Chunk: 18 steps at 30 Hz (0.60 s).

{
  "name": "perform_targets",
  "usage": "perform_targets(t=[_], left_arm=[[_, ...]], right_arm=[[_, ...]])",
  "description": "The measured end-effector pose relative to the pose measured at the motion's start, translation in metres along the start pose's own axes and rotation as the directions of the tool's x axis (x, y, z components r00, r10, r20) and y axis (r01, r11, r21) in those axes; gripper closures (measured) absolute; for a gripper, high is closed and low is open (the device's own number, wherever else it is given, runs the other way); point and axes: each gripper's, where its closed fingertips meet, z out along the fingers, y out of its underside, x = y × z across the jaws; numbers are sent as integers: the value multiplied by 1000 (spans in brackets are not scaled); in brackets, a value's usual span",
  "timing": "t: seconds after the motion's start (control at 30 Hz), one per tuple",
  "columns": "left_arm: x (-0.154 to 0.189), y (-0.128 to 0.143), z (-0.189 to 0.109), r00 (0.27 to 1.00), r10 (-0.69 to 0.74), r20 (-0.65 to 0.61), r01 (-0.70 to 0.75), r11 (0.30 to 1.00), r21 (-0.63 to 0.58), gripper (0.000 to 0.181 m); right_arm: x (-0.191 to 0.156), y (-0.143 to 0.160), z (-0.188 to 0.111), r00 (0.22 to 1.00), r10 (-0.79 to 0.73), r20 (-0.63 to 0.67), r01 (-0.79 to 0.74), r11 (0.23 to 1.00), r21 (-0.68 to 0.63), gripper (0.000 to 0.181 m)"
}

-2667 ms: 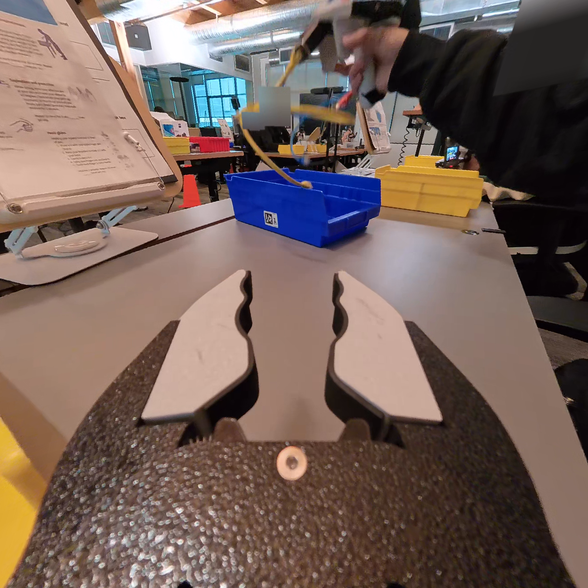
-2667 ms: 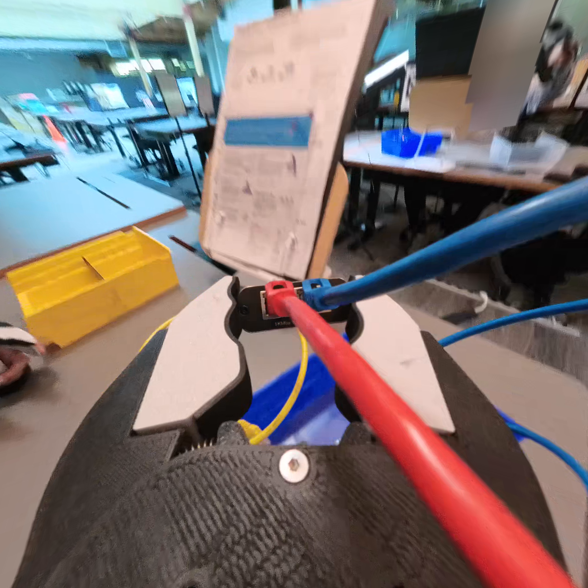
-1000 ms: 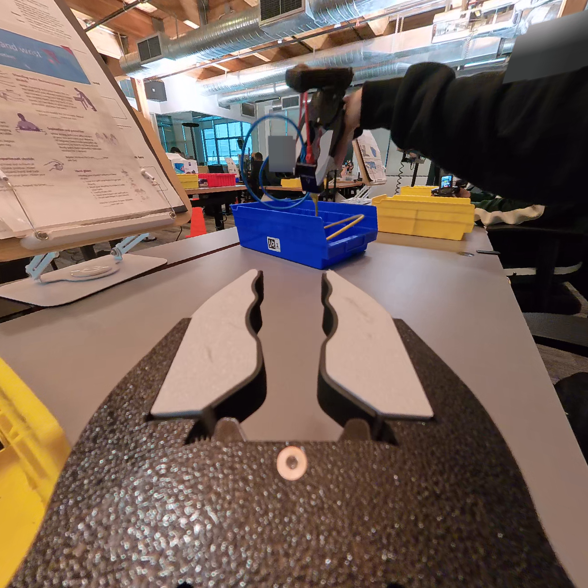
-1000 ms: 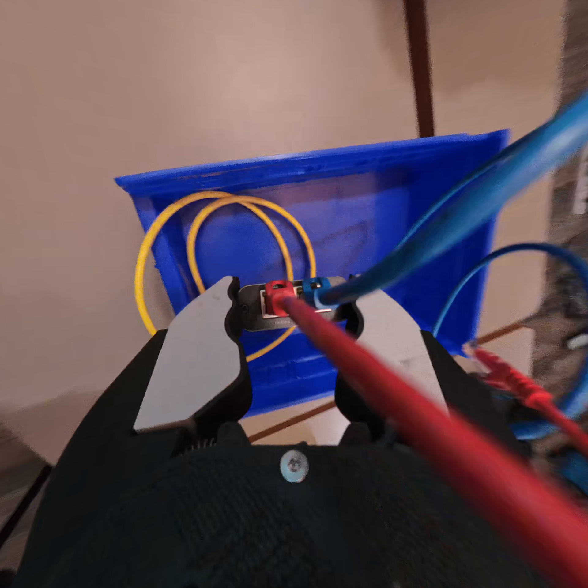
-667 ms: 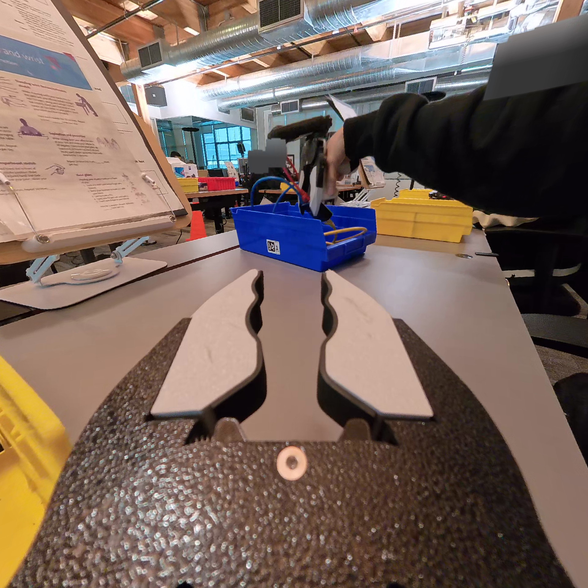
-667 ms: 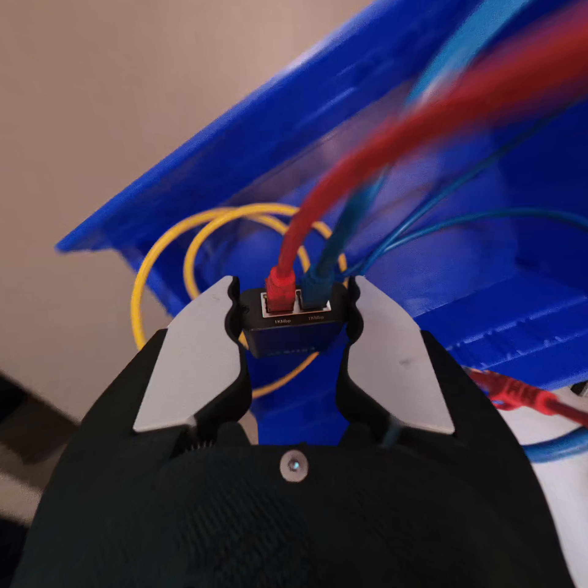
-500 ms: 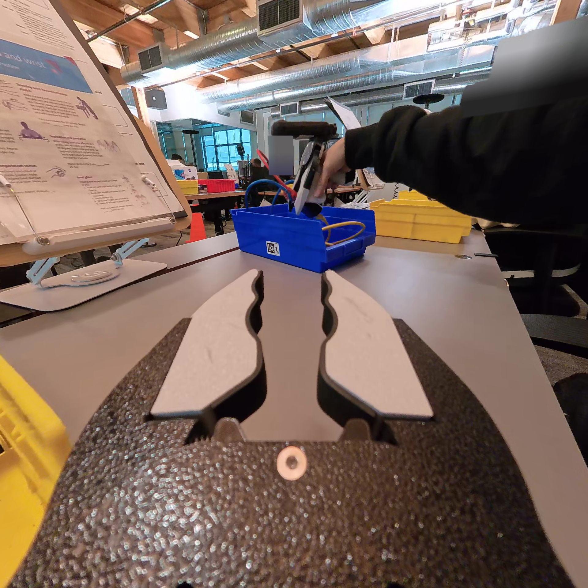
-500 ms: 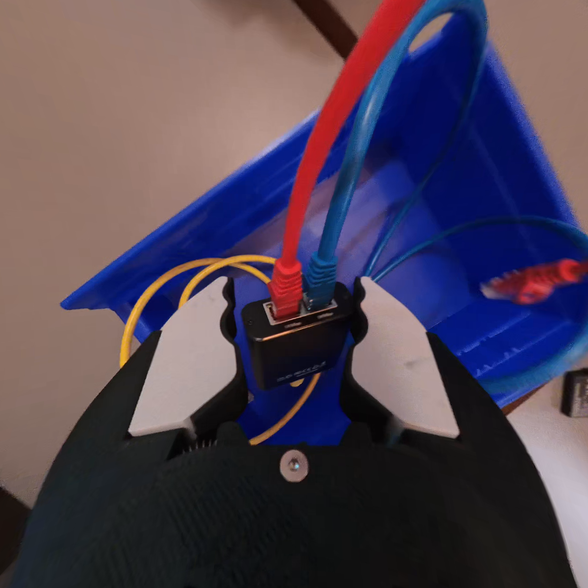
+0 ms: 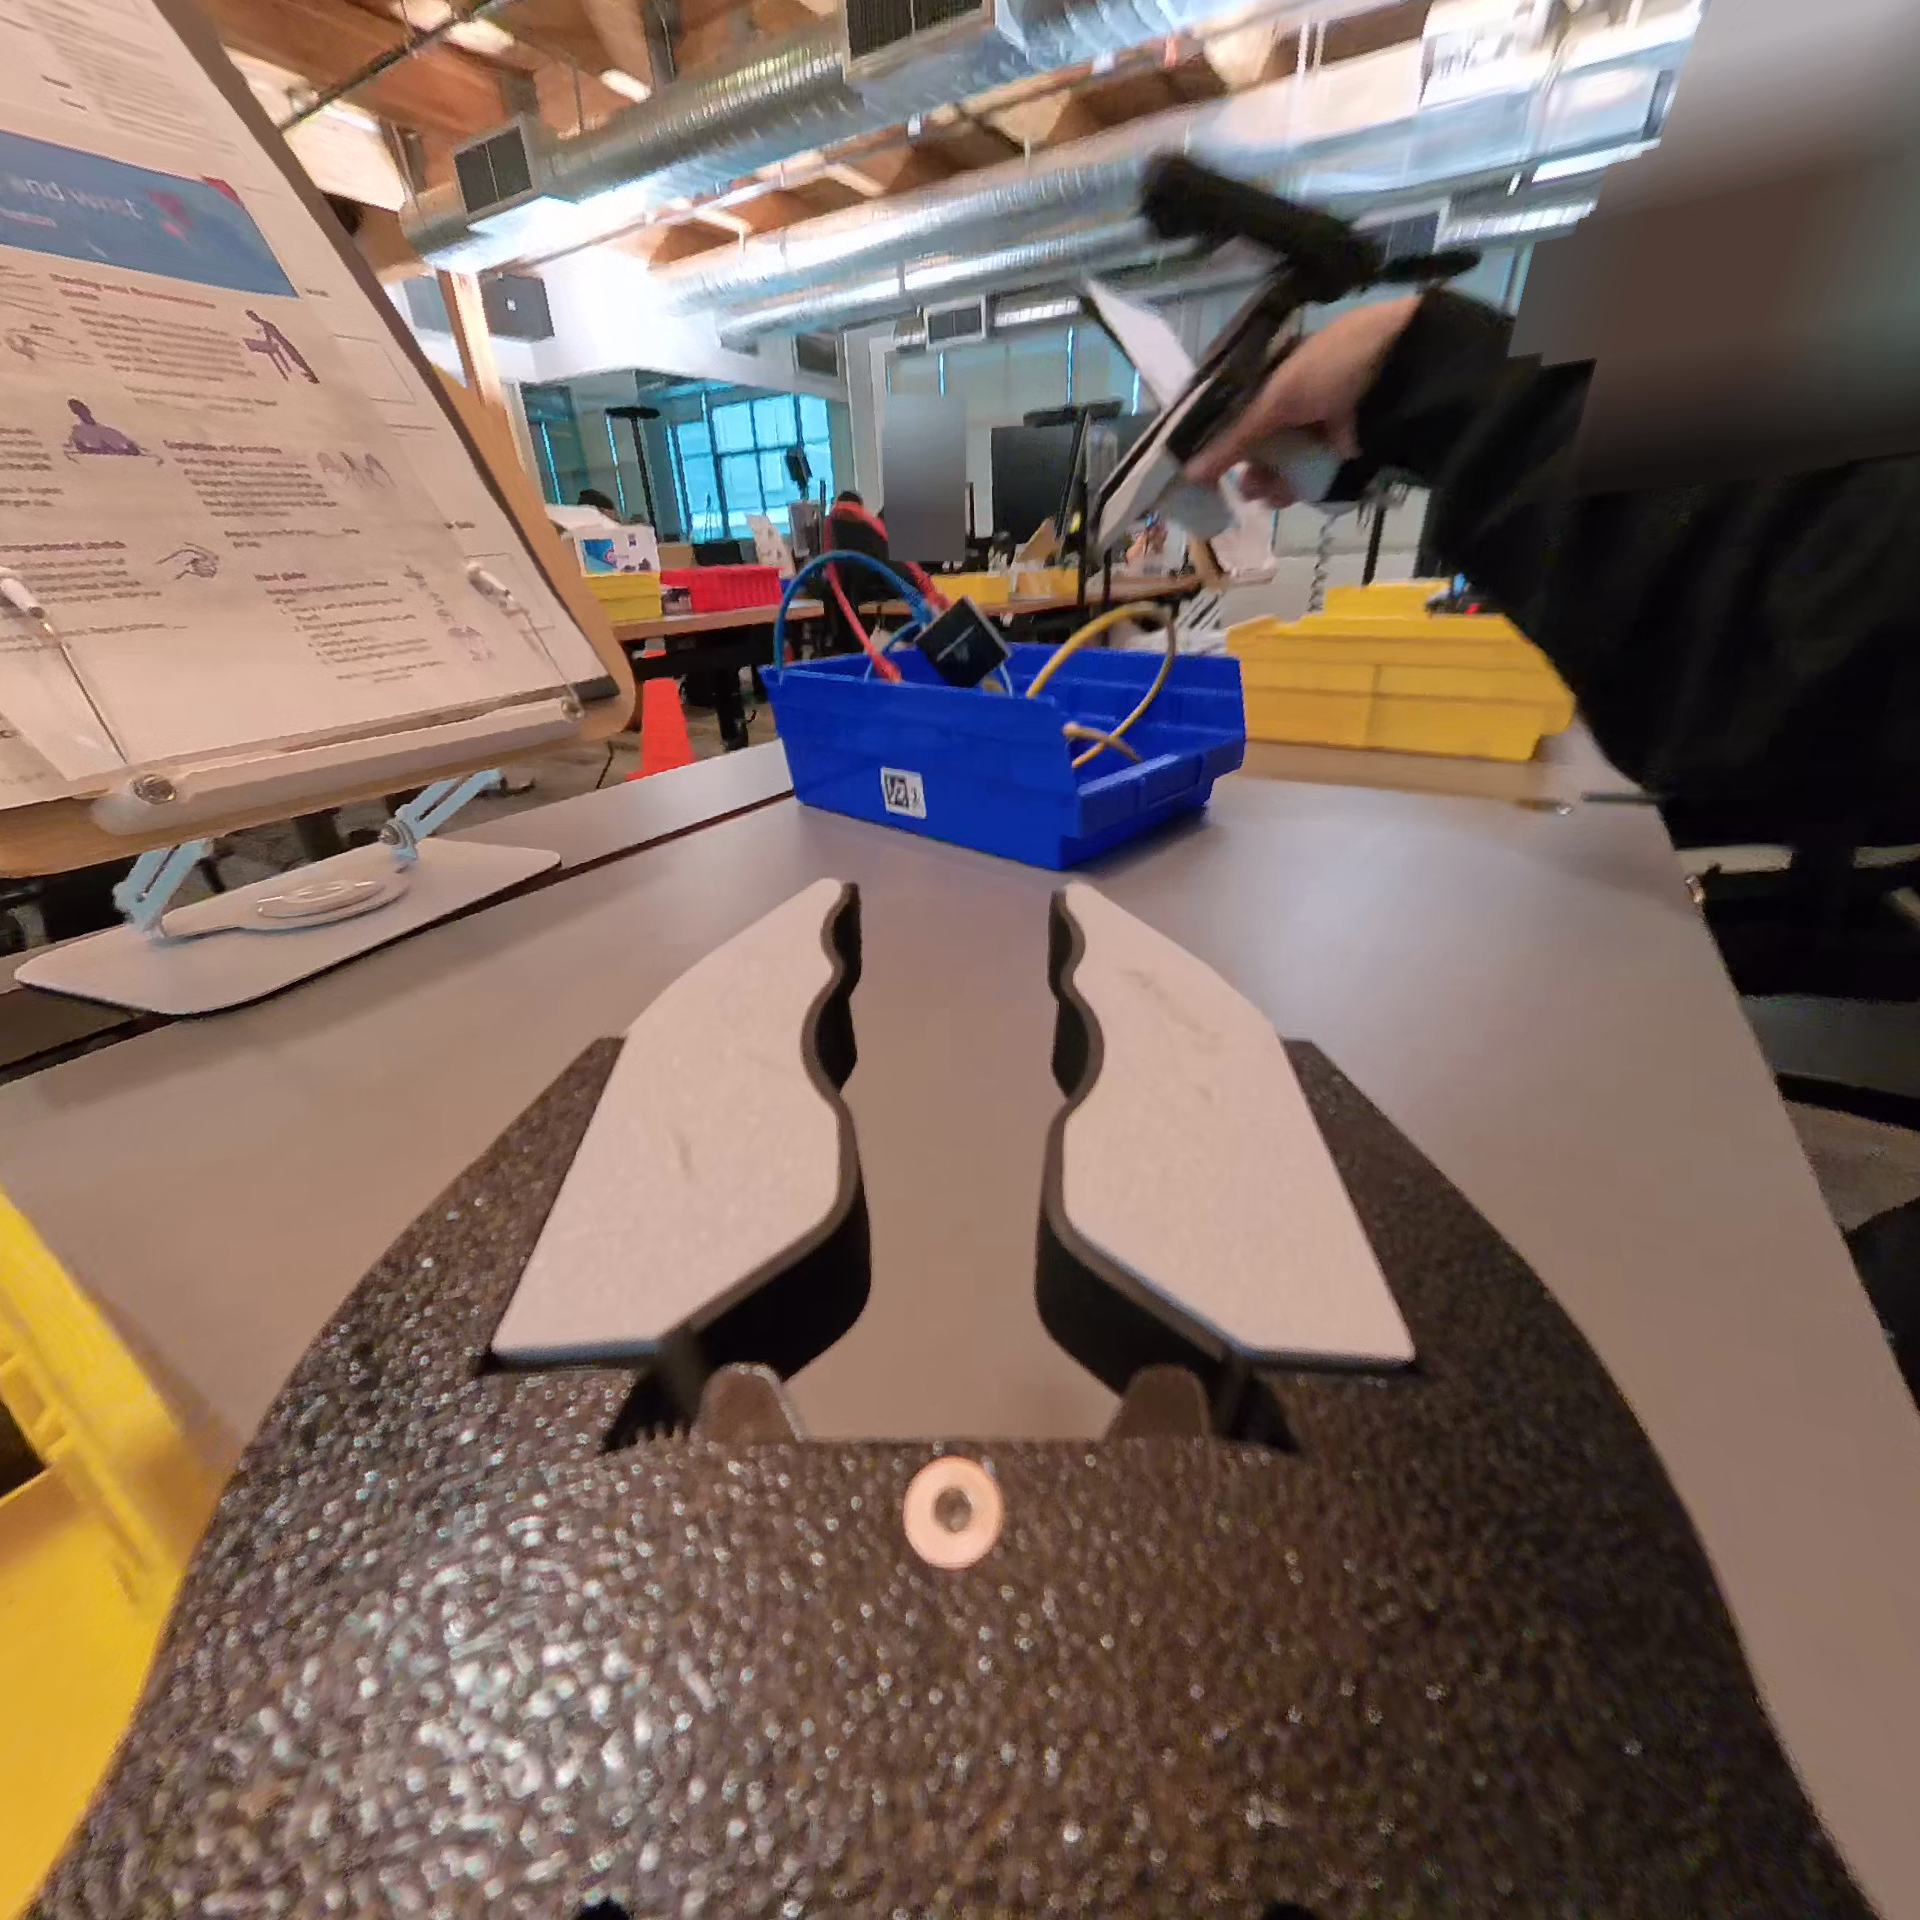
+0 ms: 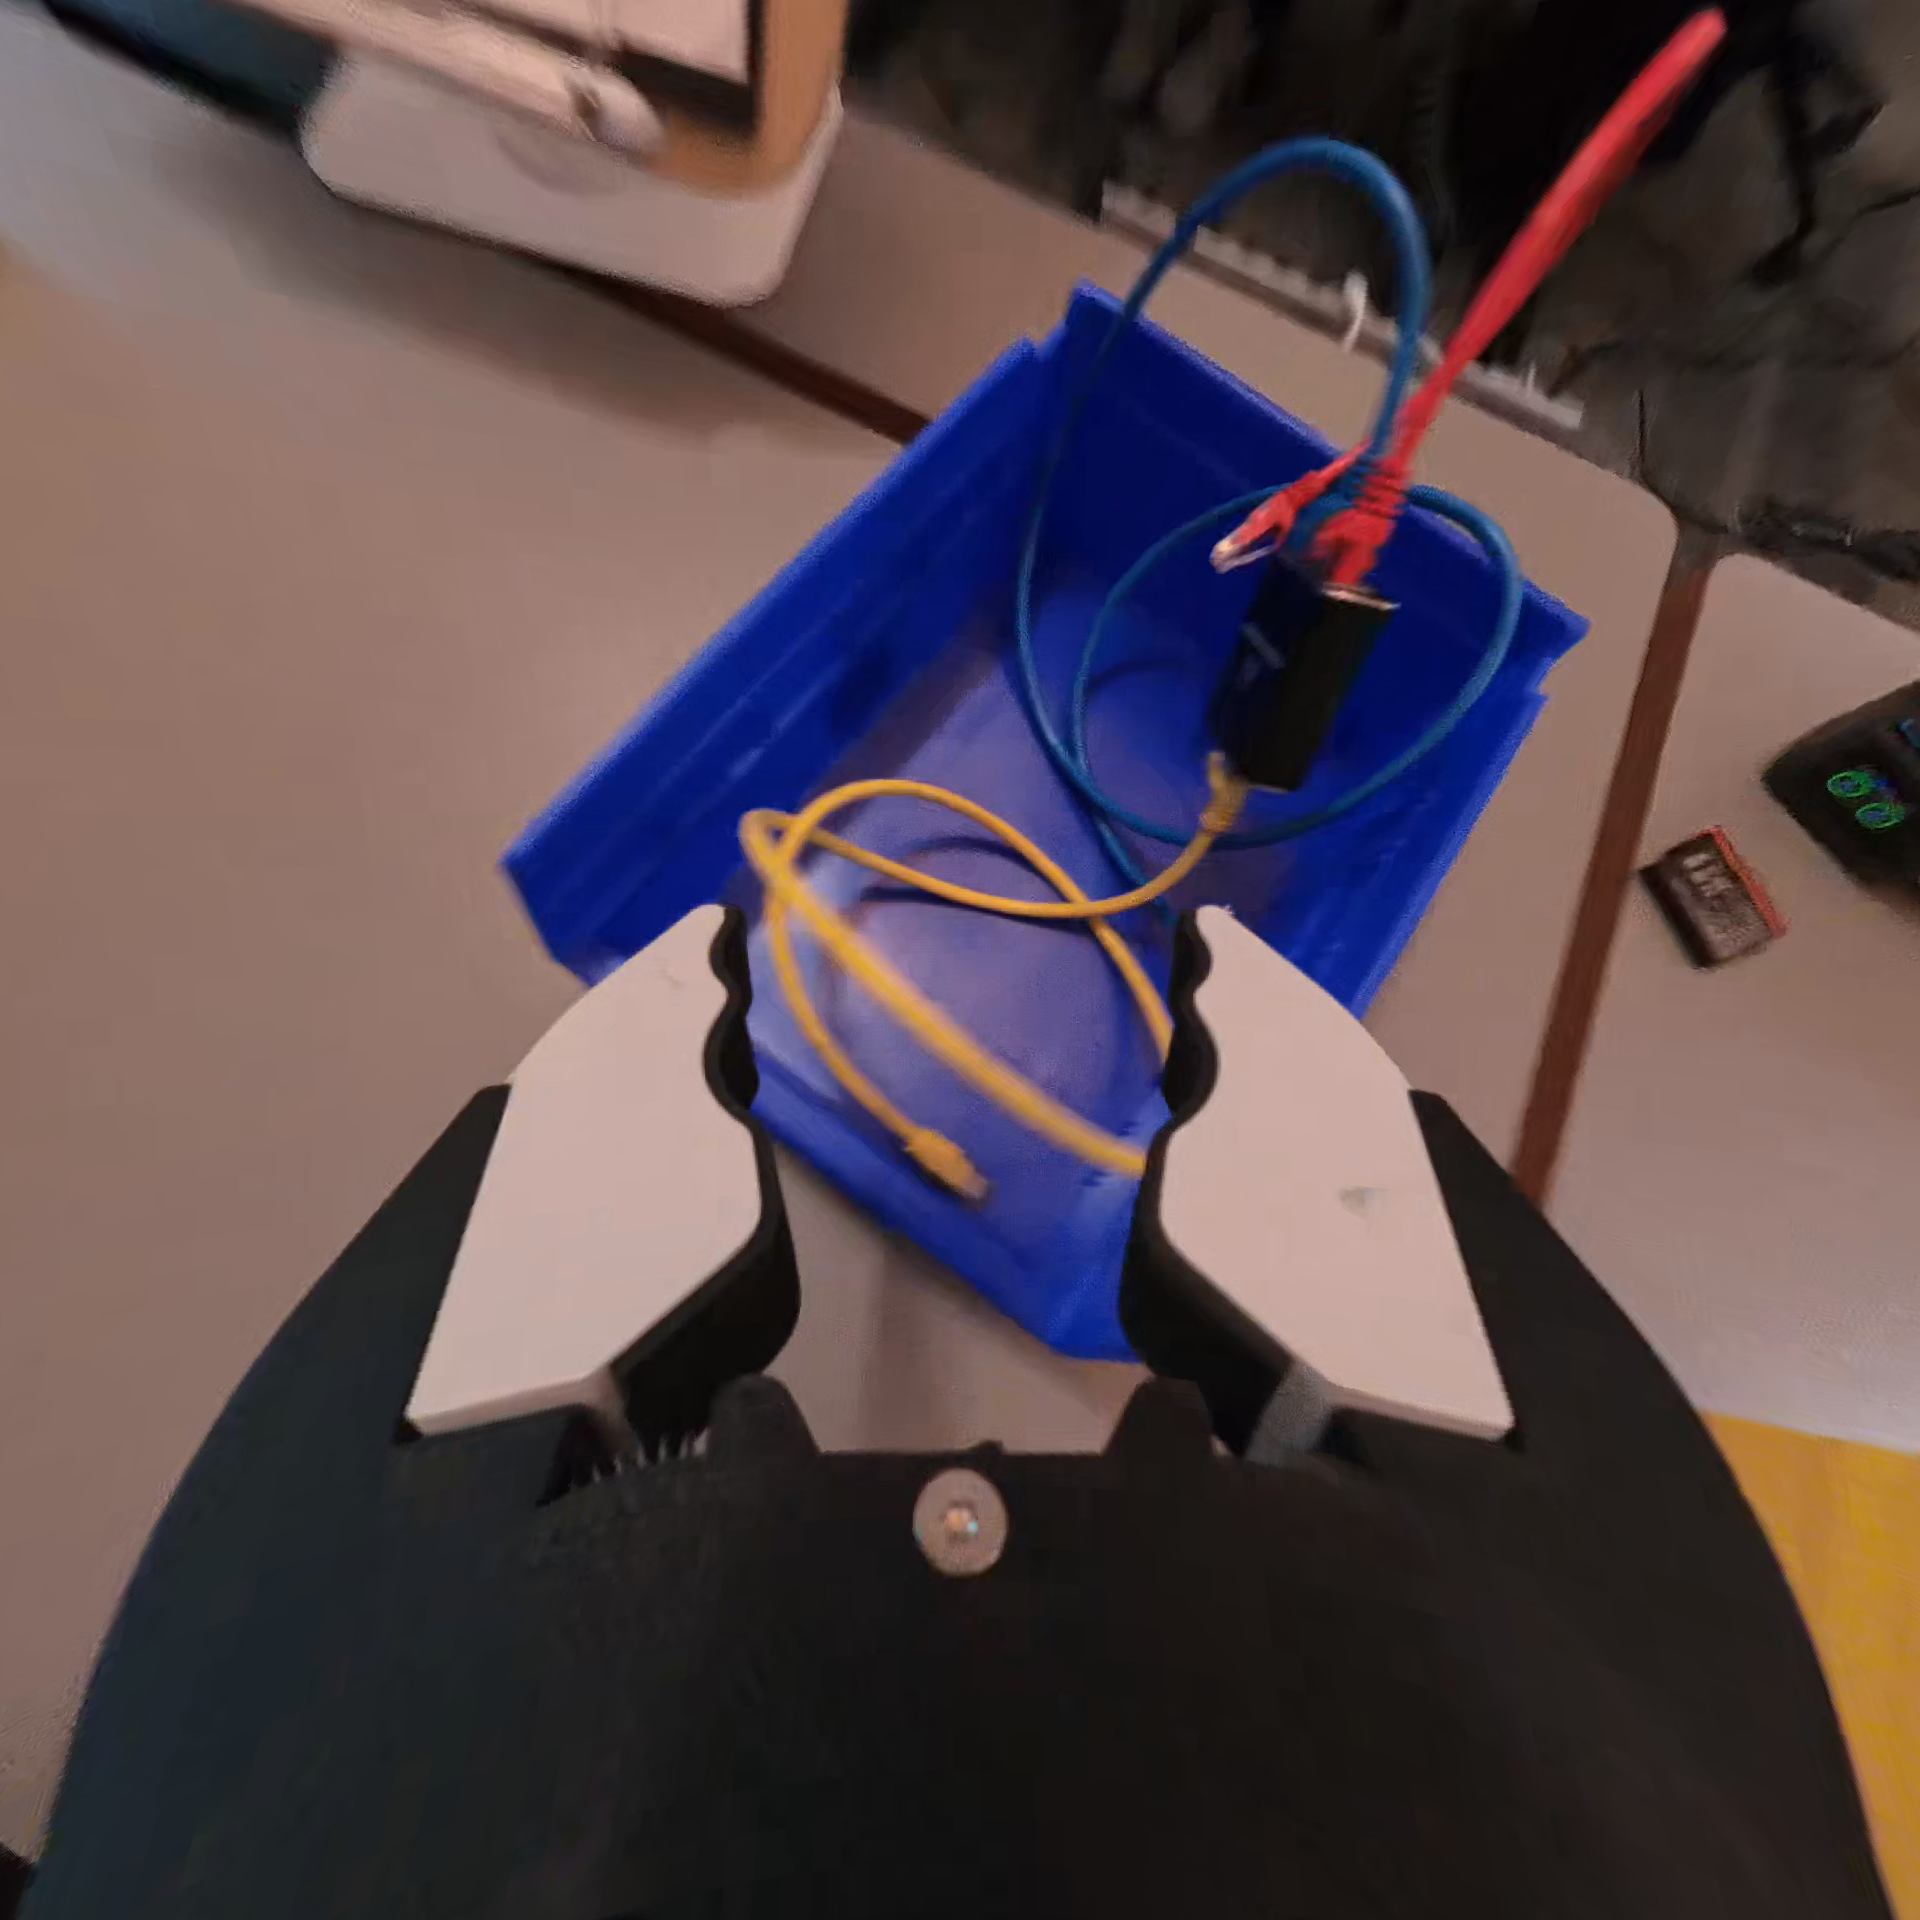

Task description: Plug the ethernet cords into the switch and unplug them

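Observation:
The small black switch (image 10: 1299,675) lies tilted in the blue bin (image 10: 831,644). A red cord (image 10: 1538,249) and a blue cord (image 10: 1392,260) are plugged into its far end. A yellow cord (image 10: 935,1039) loops in the bin, one plug at the switch's near end and one plug loose. My right gripper (image 10: 958,935) is open and empty above the bin's near side. In the left wrist view, the bin (image 9: 987,769) and switch (image 9: 961,646) are ahead, with the right gripper (image 9: 1143,436) raised above them. My left gripper (image 9: 953,914) is open and empty, low over the table.
A document stand (image 9: 260,468) is on the left. Yellow bins (image 9: 1392,675) stand behind the blue bin, and another yellow bin (image 9: 62,1455) is at my near left. A small black device (image 10: 1714,904) and a unit with green lights (image 10: 1860,790) lie right of the bin.
My right gripper lowered the switch with its cords into the blue bin, opened, let go and drew back upward. My left gripper has stayed where it was.

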Motion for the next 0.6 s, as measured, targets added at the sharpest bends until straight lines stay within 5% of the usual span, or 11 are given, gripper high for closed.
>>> perform_targets(t=[0.03, 0.17, 0.3, 0.47, 0.6], left_arm=[[0, 4, 4, 1000, 13, 12, -12, 1000, -29, 148], [16, 28, 47, 1000, 1, -16, -4, 979, -202, 147], [44, 46, 124, 998, 7, -61, -26, 946, -324, 128], [56, 53, 242, 1000, -10, 16, 15, 926, -378, 113], [47, 69, 313, 988, 27, 149, 42, 898, -438, 104]], right_arm=[[-15, 12, -7, 999, 20, 25, -22, 998, 61, 106], [-65, 78, -8, 999, 9, 40, -15, 990, 142, 106], [-85, 123, 17, 999, 31, -11, -29, 989, 142, 104], [-45, 111, -3, 963, 154, -222, -96, 963, 252, 106], [23, 126, -24, 823, 316, -472, -145, 920, 363, 99]])
